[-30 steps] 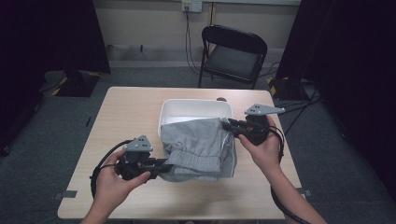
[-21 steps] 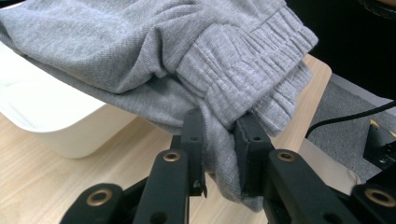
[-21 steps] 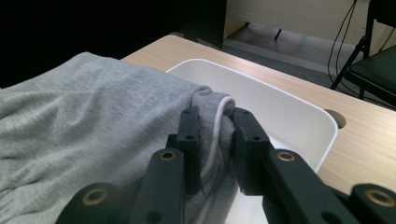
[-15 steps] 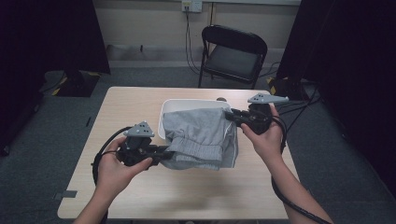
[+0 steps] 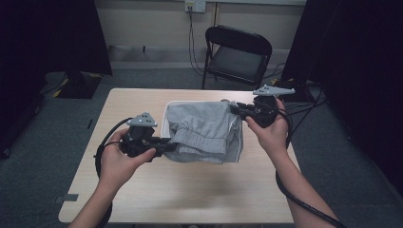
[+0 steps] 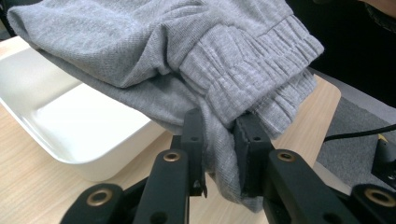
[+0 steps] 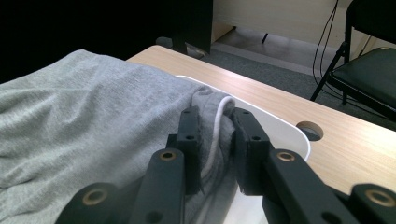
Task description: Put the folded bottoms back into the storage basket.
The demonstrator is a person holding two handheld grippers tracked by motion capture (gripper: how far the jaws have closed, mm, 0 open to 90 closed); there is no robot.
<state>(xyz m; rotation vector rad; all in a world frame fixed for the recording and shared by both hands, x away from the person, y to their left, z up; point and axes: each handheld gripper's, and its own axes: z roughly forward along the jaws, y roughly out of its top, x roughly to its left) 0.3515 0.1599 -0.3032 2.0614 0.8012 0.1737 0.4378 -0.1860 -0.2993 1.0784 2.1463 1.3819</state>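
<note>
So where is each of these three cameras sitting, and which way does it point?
High view: above the person's side, facing forward and down on the table; both forearms show.
Left gripper view: rides the left hand-held gripper, looking along its jaws at the grey garment.
Right gripper view: rides the right hand-held gripper, looking along its jaws past the cloth toward the chair.
All share the garment and white tub.

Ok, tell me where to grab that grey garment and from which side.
Grip the grey garment at its thick ribbed waistband and at the opposite corner by the white drawstring, one gripper from each side: bunched hems give the jaws bulk, and the cloth hangs spread above the white bin.
</note>
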